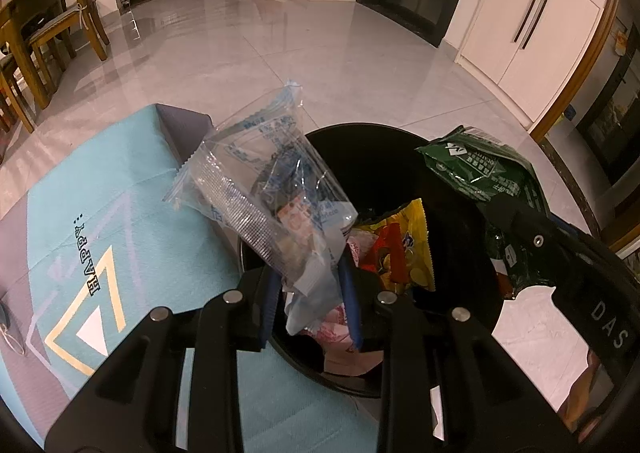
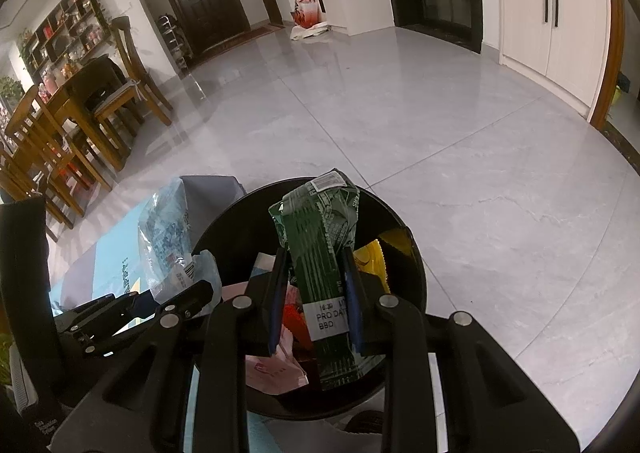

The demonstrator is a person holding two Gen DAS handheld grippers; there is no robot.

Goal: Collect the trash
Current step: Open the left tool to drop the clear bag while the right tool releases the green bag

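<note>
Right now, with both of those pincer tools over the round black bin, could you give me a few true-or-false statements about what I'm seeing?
1. The left gripper pinches a clear plastic wrapper with blue print. True.
2. The right gripper is open and holds nothing. False: it is shut on a dark green foil packet.
3. The round black bin has nothing in it. False: a yellow snack bag and pink wrappers lie inside.
4. Both held wrappers hang above the bin's opening. True.
5. The bin stands on carpet. False: it stands on grey floor tiles beside a teal mat.
</note>
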